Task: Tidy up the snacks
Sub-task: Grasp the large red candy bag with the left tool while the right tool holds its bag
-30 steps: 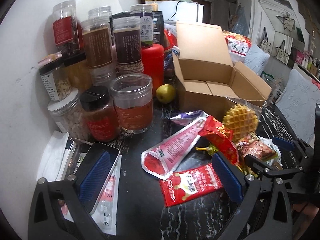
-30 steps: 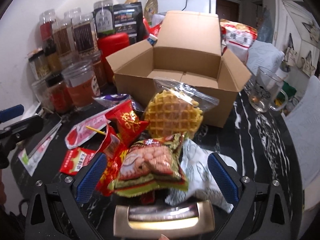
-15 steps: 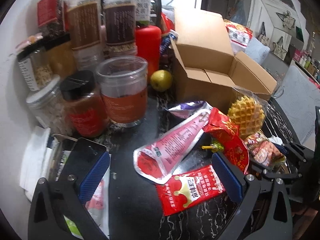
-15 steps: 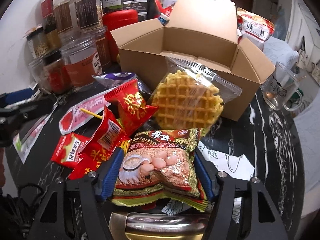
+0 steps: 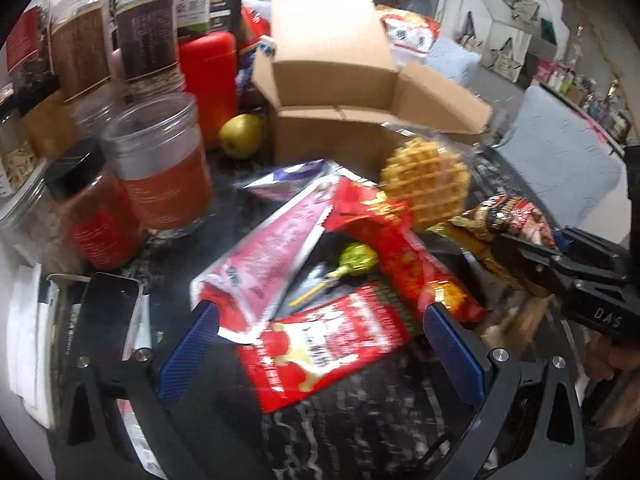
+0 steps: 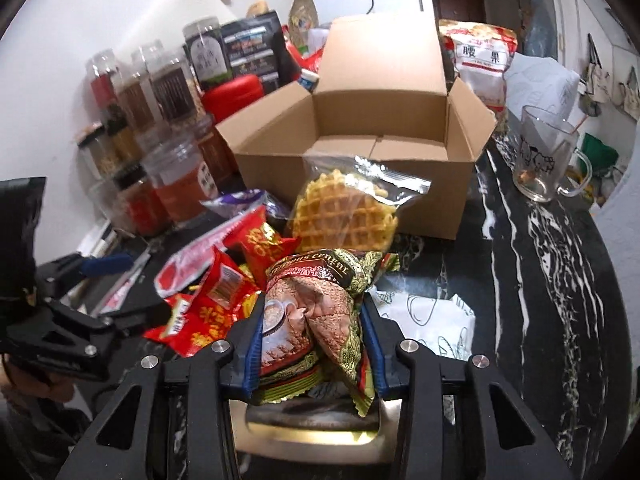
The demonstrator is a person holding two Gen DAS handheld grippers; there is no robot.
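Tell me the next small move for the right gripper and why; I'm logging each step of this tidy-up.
Probably lift and carry forward: the right gripper is shut on the cereal packet, crumpling it, and the open cardboard box stands just ahead behind the bagged waffle. Its visible floor looks bare. The left gripper is open over the red sachet.

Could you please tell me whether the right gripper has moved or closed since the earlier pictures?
Yes. The right gripper, open a second ago, is now shut on the cereal packet, which sits crumpled between its pads, short of the cardboard box.
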